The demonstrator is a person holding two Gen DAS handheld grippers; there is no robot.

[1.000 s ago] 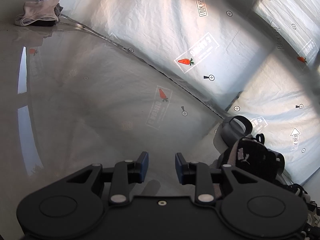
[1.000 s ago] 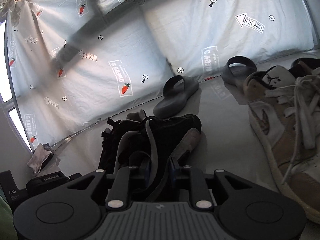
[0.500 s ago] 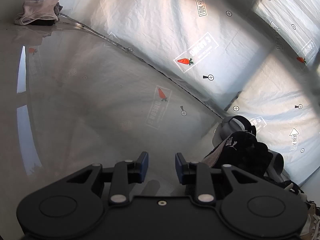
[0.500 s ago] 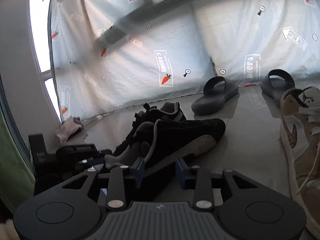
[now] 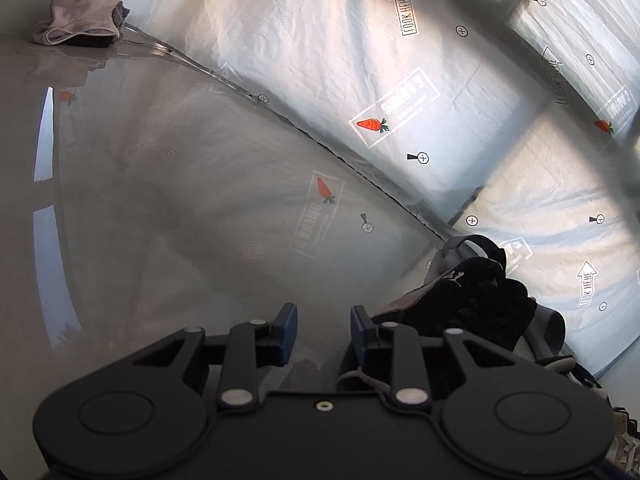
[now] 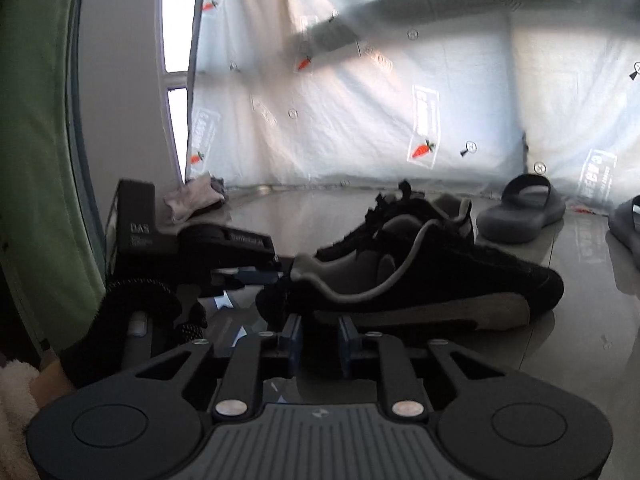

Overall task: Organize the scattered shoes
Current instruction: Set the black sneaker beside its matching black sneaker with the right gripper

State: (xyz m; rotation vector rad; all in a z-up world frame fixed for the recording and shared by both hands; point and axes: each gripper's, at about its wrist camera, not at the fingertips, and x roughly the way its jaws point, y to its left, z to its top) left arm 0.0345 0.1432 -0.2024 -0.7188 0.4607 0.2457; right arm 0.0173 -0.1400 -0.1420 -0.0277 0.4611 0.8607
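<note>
The near black sneaker (image 6: 416, 288) stands upright on the glossy floor (image 6: 580, 320), heel toward the camera and toe to the right, with its partner, the far black sneaker (image 6: 404, 216), just behind and nearly parallel to it, so the pair looks set in place. The right hand-held gripper (image 6: 319, 338) sits right at the near sneaker's heel; its jaws have just been opening, and its blue pads (image 6: 291, 334) now stand apart and clear of the shoe, with nothing pressed between them. By its look the sneaker is light, with a soft suede-like upper that would give under the pads and a stiffer pale sole; the padded heel collar or the rim of the opening seems the surest place to pinch, as a grip on the toe would likely let it swing. Beyond the pair lie a grey slide (image 6: 520, 216) and the edge of a second slide (image 6: 626, 224) near the plastic sheeting (image 6: 400, 100), probably next to sort. The left hand-held gripper (image 5: 323, 334) hovers over bare floor with a narrow gap between its jaws, empty, the sneaker just to its right. A crumpled cloth (image 5: 80, 20) lies far off by the sheeting.
</note>
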